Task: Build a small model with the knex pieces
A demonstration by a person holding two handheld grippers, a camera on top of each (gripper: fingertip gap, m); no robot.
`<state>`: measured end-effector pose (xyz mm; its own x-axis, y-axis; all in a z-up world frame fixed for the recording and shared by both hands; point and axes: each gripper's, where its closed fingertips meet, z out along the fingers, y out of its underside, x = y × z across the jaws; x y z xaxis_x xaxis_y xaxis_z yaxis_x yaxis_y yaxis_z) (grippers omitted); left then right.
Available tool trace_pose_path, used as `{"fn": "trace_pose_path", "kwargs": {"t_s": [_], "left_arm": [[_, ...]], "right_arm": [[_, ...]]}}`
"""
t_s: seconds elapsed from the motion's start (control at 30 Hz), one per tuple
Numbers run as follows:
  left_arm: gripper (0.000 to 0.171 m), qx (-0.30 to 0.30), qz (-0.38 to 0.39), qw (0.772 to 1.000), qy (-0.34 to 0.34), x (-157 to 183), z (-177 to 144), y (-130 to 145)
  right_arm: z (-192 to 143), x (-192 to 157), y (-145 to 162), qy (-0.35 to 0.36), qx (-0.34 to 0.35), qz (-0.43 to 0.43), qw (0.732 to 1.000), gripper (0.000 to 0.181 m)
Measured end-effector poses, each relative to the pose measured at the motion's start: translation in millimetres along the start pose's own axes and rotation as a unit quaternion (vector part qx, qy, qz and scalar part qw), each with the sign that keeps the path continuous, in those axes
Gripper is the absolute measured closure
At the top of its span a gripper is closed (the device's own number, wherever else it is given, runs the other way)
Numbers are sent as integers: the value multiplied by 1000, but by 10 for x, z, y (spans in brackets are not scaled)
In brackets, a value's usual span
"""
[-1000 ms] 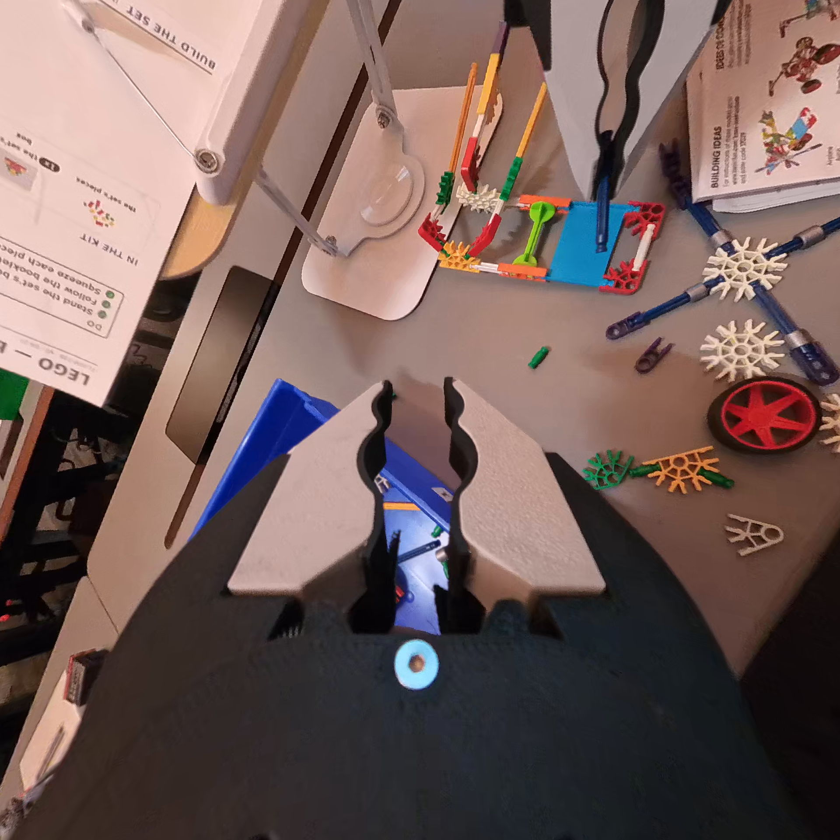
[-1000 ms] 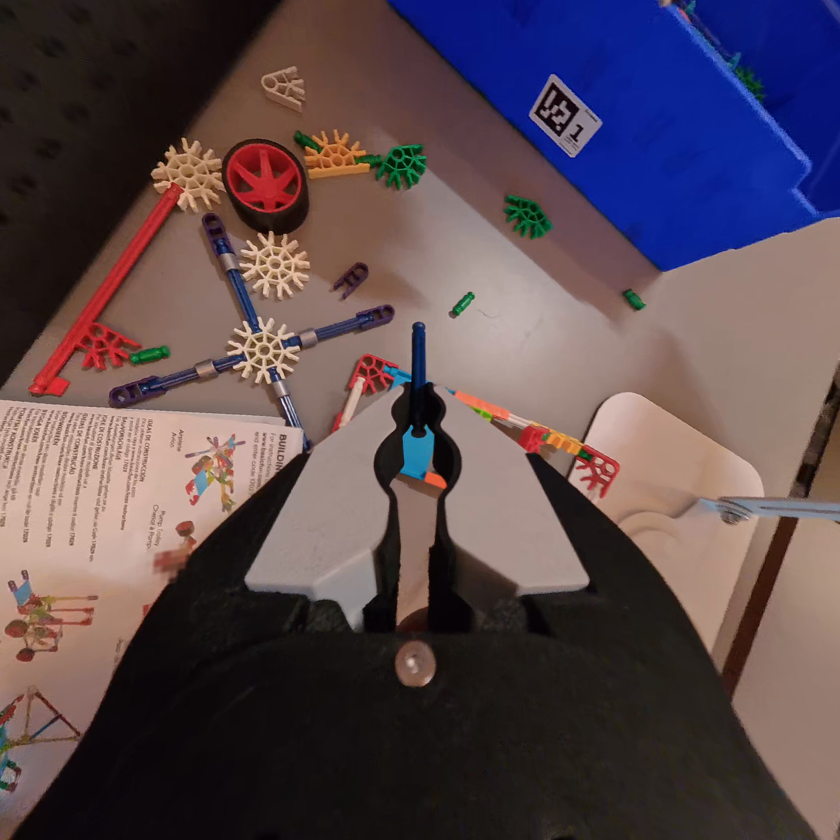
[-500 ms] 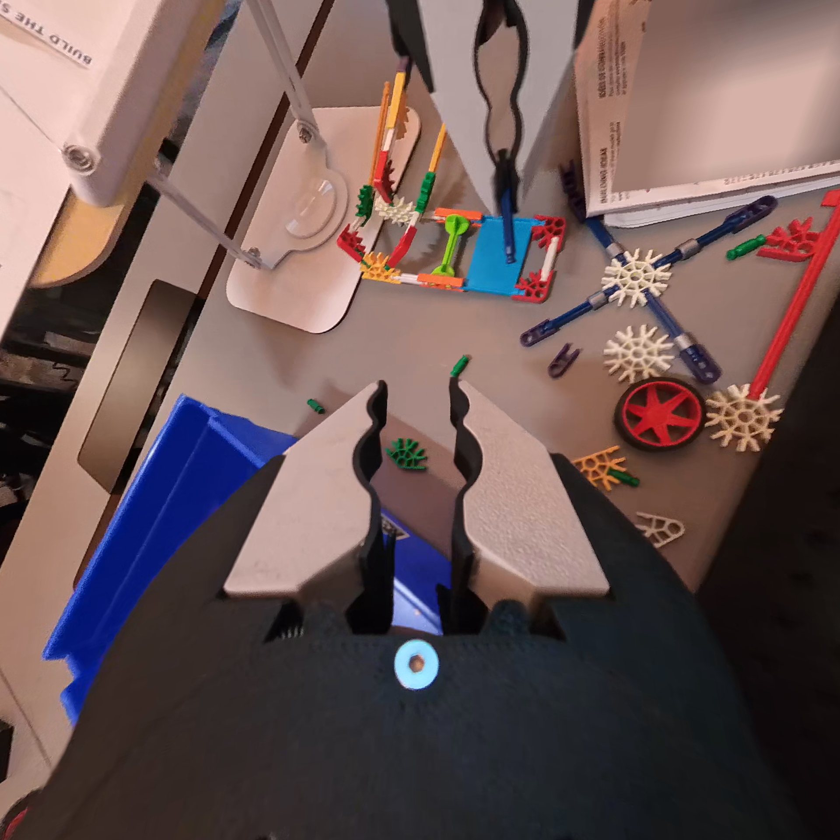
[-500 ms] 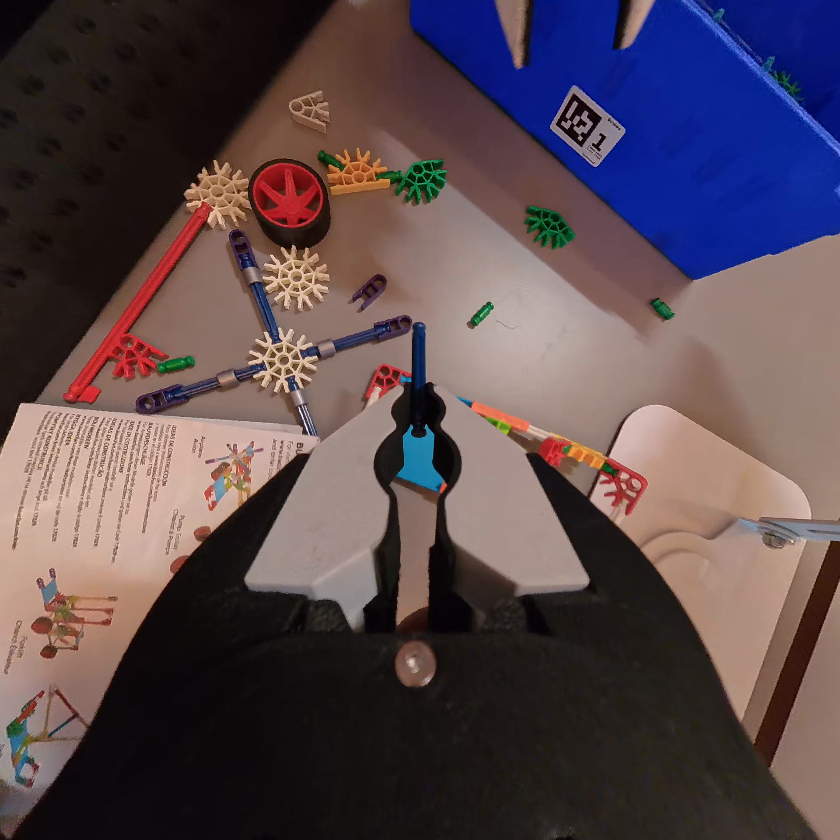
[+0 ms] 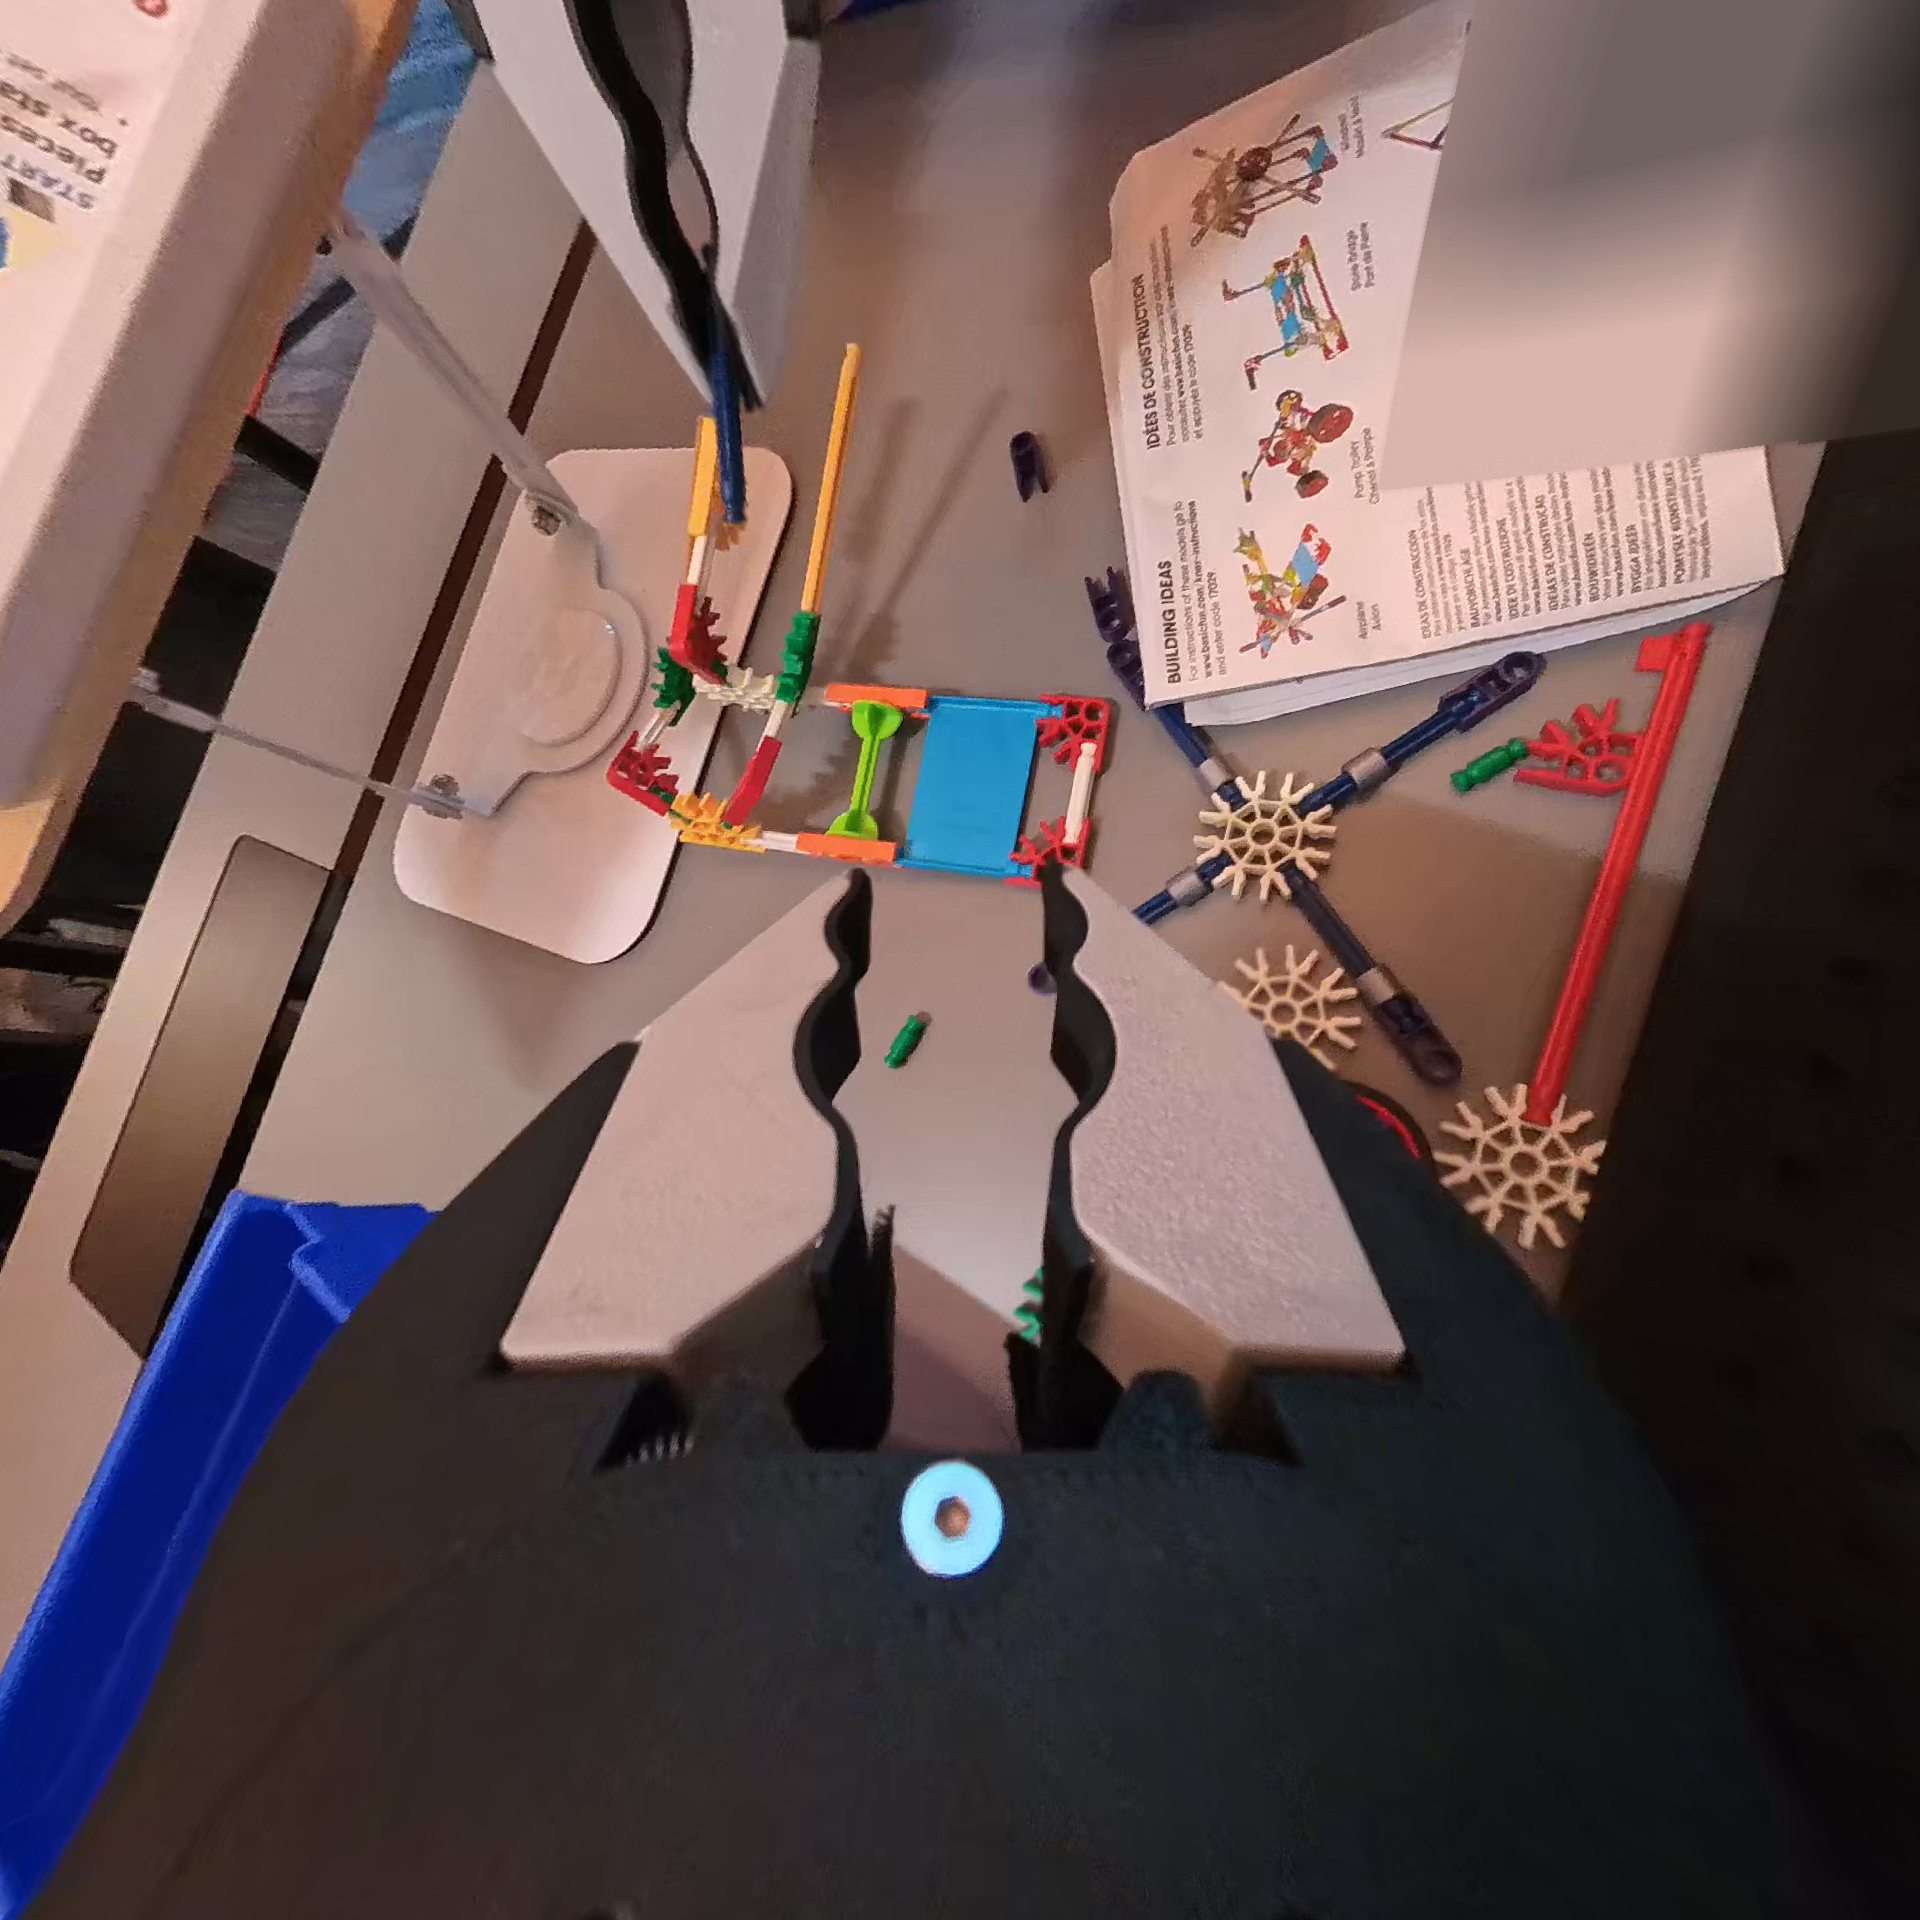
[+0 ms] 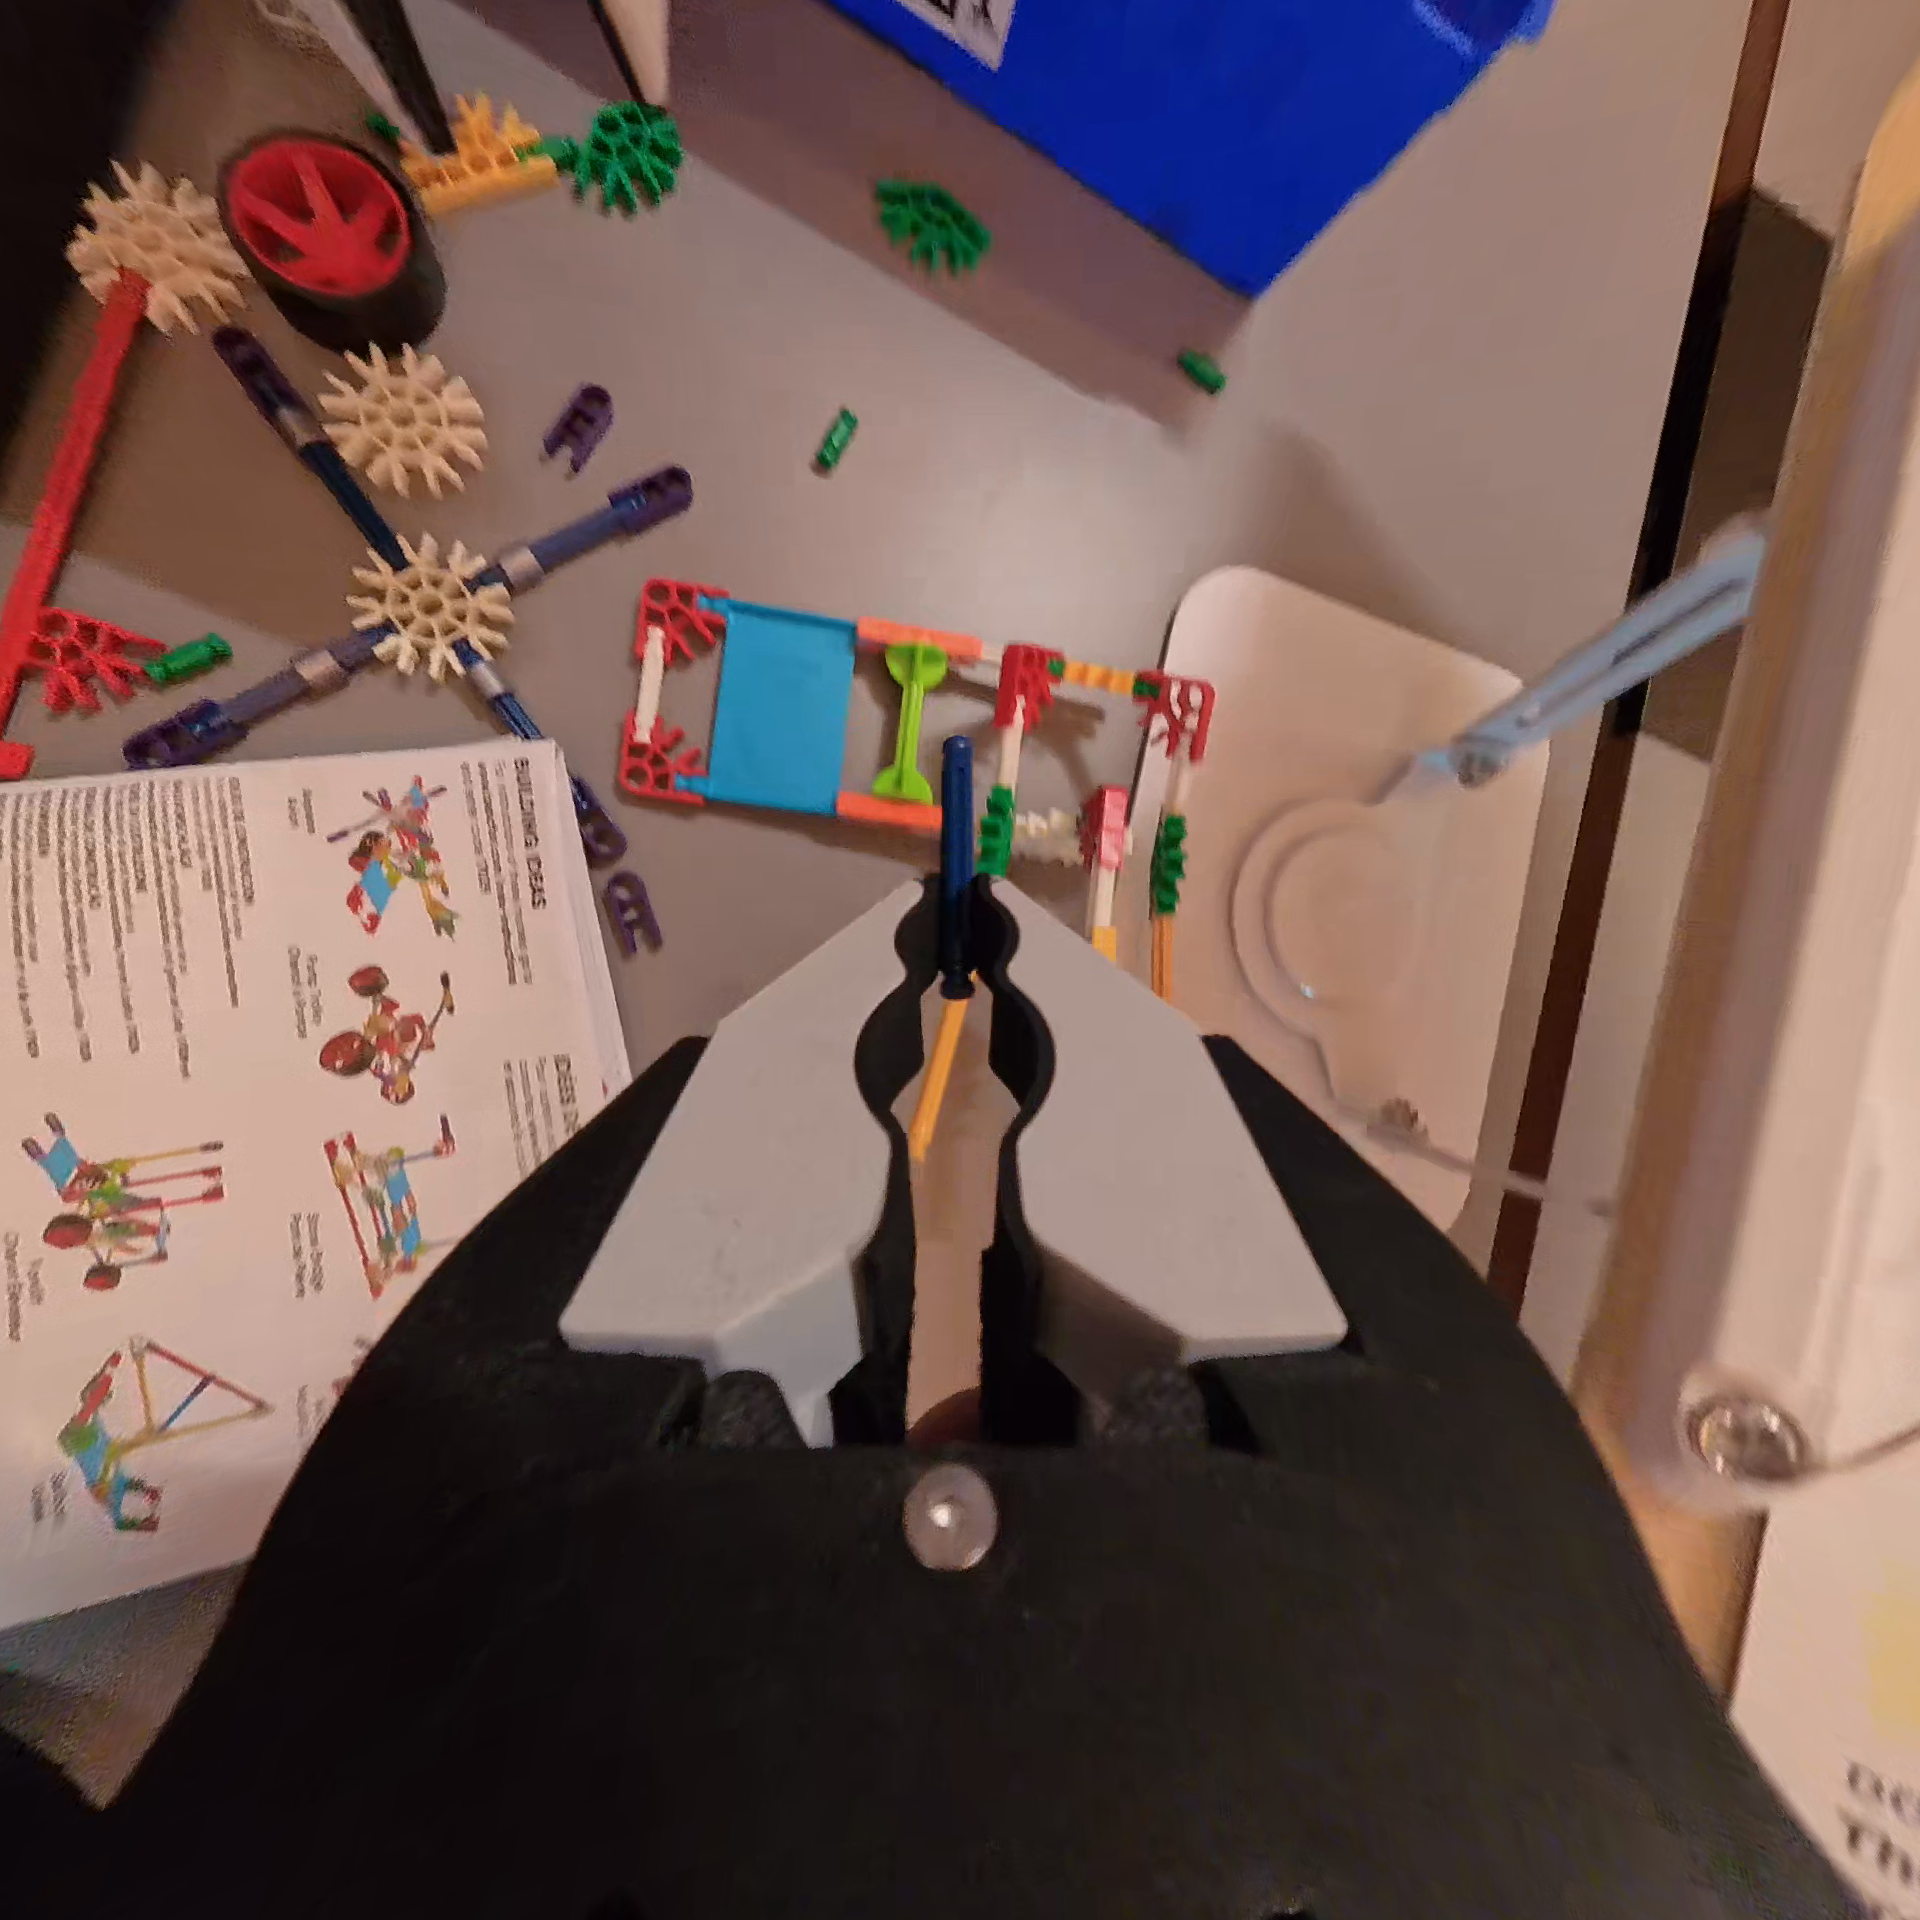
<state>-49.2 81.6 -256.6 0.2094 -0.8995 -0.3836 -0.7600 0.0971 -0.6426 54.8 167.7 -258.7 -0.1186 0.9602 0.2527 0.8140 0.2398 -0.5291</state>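
My right gripper (image 6: 948,883) is shut on a dark blue rod (image 6: 956,821) and holds it above a colourful rod-and-connector frame (image 6: 914,727) with a light blue panel (image 6: 784,722), near its yellow rods. In the left wrist view the right gripper (image 5: 727,390) hangs over the frame's upright yellow rods (image 5: 831,478). My left gripper (image 5: 948,883) is open and empty, its tips just short of the frame's near edge (image 5: 883,847). A small green peg (image 5: 904,1039) lies on the table between its fingers.
An instruction booklet (image 5: 1351,436) lies at the right, also seen in the right wrist view (image 6: 260,1039). White snowflake connectors (image 5: 1262,836), a long red rod (image 5: 1610,862), a red wheel (image 6: 317,234), a blue bin (image 5: 208,1403) and a white lamp base (image 5: 582,707) surround the frame. Some 15 cm of space lies between my two pairs of fingers. The right gripper is farther from the red wheel (image 6: 317,234), some 25 cm, than the left, some 12 cm.
My left gripper has moved forward from over the blue bin to the frame's near edge. My right gripper has carried the blue rod from the blue panel toward the yellow-rod end.
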Motion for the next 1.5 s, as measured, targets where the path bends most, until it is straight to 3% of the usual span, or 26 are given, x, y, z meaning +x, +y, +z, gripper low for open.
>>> {"fn": "trace_pose_path", "kwargs": {"t_s": [0.33,0.53,0.73,1.1,1.5], "left_arm": [[135,-12,-7,999,-29,-48,400,-220],[134,5,-15,999,-38,-76,665,-343],[134,-2,-12,998,-55,-75,831,-204],[134,-9,-23,999,-44,-75,898,-72],[134,-12,-24,999,-33,-36,954,-22]], "right_arm": [[-83,2,445,-10,-75,56,996,179],[-169,8,602,-14,-84,84,993,179],[-213,32,788,-12,-107,113,988,179],[52,-34,1107,-56,-162,145,975,179],[193,-115,1116,-90,-162,148,972,179]]}}
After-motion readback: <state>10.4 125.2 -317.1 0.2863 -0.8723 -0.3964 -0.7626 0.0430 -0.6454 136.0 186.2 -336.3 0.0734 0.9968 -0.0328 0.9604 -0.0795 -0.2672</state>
